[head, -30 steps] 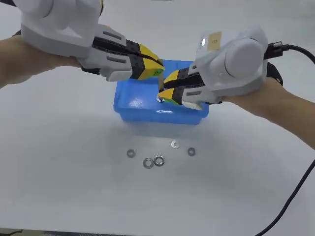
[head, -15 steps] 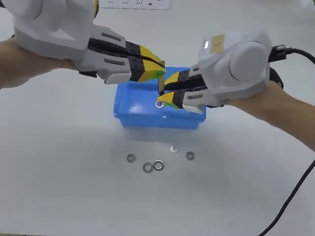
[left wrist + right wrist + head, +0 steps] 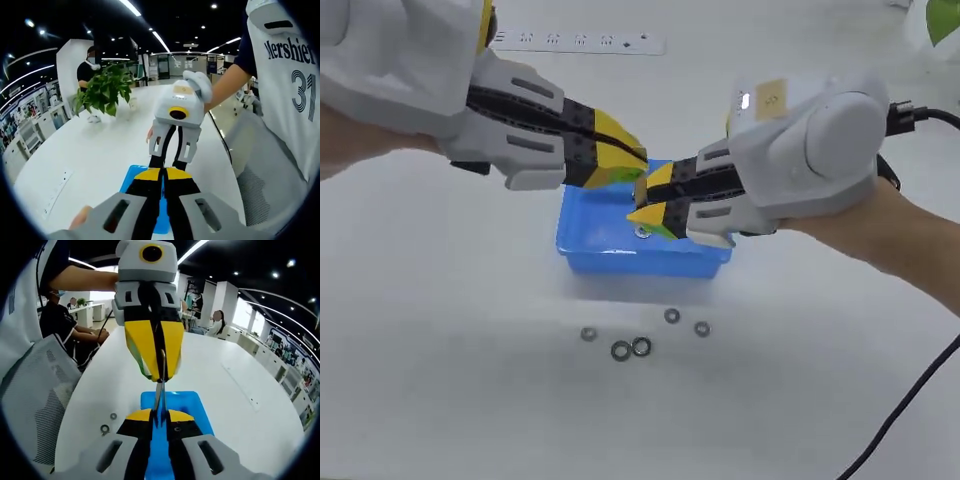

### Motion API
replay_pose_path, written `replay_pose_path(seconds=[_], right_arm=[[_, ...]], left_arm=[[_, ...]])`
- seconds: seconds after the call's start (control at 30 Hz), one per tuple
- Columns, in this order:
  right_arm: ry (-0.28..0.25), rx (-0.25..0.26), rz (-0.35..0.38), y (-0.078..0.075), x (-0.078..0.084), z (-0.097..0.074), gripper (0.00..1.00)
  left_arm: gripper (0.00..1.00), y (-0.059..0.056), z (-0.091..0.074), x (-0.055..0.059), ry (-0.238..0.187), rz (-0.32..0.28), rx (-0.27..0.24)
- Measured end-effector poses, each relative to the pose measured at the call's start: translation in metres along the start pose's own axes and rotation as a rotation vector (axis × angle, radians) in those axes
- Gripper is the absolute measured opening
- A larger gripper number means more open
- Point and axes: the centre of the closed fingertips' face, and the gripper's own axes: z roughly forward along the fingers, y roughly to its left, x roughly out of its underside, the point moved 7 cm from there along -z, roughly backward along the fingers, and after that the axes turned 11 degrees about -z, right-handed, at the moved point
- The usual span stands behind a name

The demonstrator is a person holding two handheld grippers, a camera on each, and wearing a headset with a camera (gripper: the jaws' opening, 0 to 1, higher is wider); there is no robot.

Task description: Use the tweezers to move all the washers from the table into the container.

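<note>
Left gripper (image 3: 632, 162) and right gripper (image 3: 640, 214) tip to tip over blue container (image 3: 620, 262), left jaws pressed together, right clamping tweezers (image 3: 159, 390), five washers (image 3: 641, 346) nearer on table (image 3: 470, 400)

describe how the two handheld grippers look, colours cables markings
Both have white housings and black tongs tipped with yellow. The left gripper has a blocky shell; the right gripper has a rounded one with a pale yellow label and a black cable from its rear. The person wears a white jersey numbered 31.
</note>
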Motion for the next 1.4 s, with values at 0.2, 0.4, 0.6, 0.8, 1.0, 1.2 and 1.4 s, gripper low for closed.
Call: replay_pose_path(seconds=[0.2,0.4,0.6,0.8,1.0,1.2,1.4], right_arm=[[0.005,0.002,-0.029,0.014,-0.011,-0.006,0.11],[0.017,-0.029,-0.056,0.034,-0.017,-0.005,0.11],[0.017,-0.048,-0.054,0.054,-0.021,-0.003,0.11],[0.016,-0.068,-0.04,0.077,-0.021,0.002,0.11],[0.023,-0.077,-0.024,0.094,-0.02,0.004,0.1],[0.03,-0.088,-0.035,0.099,-0.021,0.005,0.09],[0.018,-0.092,-0.035,0.097,-0.024,0.005,0.09]], left_arm=[[0.05,-0.02,-0.011,-0.001,0.006,0.021,-0.019],[0.05,-0.041,-0.016,0.005,0.017,0.017,-0.011],[0.05,-0.062,-0.02,0.013,0.02,-0.001,-0.008],[0.05,-0.081,-0.019,0.023,0.027,-0.026,0.0],[0.05,-0.091,-0.019,0.034,0.014,-0.063,0.002],[0.05,-0.093,-0.021,0.038,0.0,-0.101,0.008],[0.06,-0.092,-0.023,0.036,-0.03,-0.123,0.014]])
